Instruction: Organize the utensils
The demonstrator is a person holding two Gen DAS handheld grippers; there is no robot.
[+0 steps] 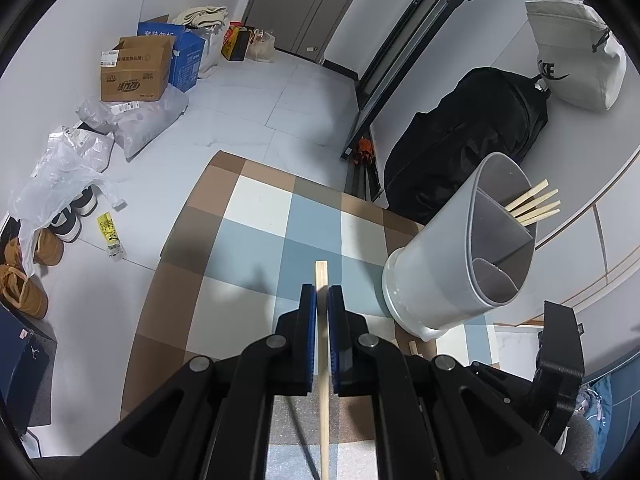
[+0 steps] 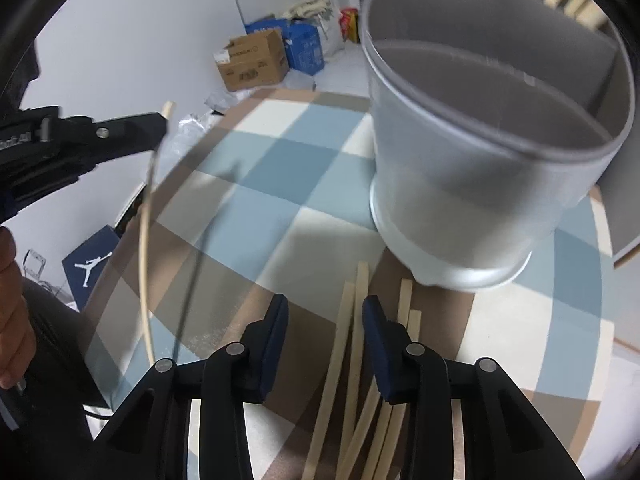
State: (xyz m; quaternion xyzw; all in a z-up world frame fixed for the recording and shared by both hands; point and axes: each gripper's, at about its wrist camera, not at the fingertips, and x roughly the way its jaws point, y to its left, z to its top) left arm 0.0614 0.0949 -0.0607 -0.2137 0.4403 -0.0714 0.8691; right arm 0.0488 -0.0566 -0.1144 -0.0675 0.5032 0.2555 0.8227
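Note:
My left gripper point(image 1: 322, 300) is shut on a single pale wooden chopstick point(image 1: 322, 360), which stands up between the blue pads above the checked tablecloth point(image 1: 256, 216). In the right wrist view the same left gripper point(image 2: 164, 120) holds that chopstick point(image 2: 143, 240) at the left. A grey divided utensil holder point(image 1: 440, 264) stands at the right with several chopsticks point(image 1: 534, 204) in its far compartment. My right gripper point(image 2: 326, 308) hangs open just in front of the holder point(image 2: 460, 184), over several loose chopsticks point(image 2: 352, 320) lying on the cloth. Two of them pass between its fingers untouched.
The table's left and far edges drop to a tiled floor with a cardboard box point(image 1: 134, 74), plastic bags point(image 1: 60, 168) and shoes point(image 1: 24, 280). A black bag point(image 1: 468, 136) stands behind the holder. A person's hand point(image 2: 10, 312) shows at the left edge.

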